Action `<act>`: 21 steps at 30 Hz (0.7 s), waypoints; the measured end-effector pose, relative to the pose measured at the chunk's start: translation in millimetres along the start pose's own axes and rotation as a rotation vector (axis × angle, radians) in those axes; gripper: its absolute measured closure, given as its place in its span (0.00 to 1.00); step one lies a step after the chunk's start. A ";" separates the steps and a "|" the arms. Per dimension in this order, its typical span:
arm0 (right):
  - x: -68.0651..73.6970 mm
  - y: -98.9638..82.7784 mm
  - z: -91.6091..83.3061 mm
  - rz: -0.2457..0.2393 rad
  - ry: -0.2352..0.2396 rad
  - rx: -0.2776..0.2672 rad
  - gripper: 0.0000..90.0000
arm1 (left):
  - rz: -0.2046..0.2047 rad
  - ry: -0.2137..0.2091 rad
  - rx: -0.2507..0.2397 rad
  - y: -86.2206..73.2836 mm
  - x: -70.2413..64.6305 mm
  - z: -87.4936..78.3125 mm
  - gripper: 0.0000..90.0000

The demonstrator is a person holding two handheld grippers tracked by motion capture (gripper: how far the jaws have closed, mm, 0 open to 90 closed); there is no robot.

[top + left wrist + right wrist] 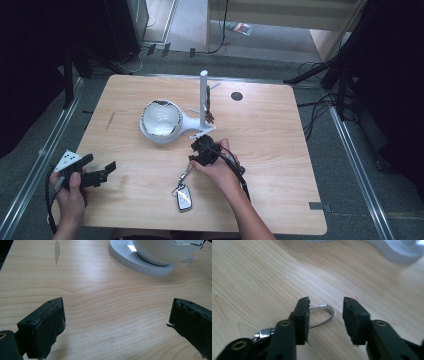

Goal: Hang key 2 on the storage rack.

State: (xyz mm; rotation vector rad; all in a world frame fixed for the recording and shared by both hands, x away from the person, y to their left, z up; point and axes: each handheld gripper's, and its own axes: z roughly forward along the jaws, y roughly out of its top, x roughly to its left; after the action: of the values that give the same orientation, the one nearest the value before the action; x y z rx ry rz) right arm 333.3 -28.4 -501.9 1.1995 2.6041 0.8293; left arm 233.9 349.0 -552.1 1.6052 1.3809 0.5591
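Working the key fob [184,197] toward the white stand [204,100]: it lies flat on the surface [280,150], its ring [323,315] between my right tongs [325,315], parted, ungripped; left tongs [115,322] wide open, idle; hanging remains

Lab-style recording space indicated: lone wooden table [280,150] set between metal floor rails [355,155], black curtains [30,65] hung at frame left and right, cables [315,107] strewn over grey floor, stands seen at upper corners.

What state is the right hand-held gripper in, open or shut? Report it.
Open. The right hand-held gripper has its jaws apart around the key ring, pads not pressing it.
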 end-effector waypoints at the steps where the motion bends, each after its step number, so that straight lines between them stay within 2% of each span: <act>1: 1.6 -0.8 -1.0 0.026 -0.003 0.009 0.57 | 0.000 0.000 0.000 0.0 0.0 0.0 0.01; 4: 9.8 -4.6 0.0 0.073 -0.018 0.056 0.45 | -0.001 -0.001 0.001 0.0 0.2 0.0 0.01; 7: 14.6 -7.0 2.1 0.131 0.011 0.067 0.39 | -0.001 -0.001 0.001 0.0 0.3 -0.1 0.01; 11: 21.2 -8.5 9.6 0.179 0.004 0.101 0.25 | -0.003 -0.003 -0.001 0.0 0.5 -0.2 0.01; 15: 24.5 -9.0 14.3 0.194 -0.003 0.120 0.22 | -0.005 -0.003 0.000 0.1 0.7 -0.1 0.01; 17: 26.8 -8.9 15.4 0.200 -0.004 0.124 0.25 | -0.006 -0.003 -0.001 0.1 0.7 0.0 0.01; 21: 32.7 -8.7 17.9 0.179 -0.007 0.119 0.34 | -0.006 -0.002 0.000 0.2 0.6 0.1 0.01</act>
State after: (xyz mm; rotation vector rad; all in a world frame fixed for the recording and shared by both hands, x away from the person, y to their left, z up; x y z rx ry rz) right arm 312.2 -1.3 -518.7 1.4832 2.6009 0.7061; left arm 234.3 349.5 -552.2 1.6007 1.3837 0.5531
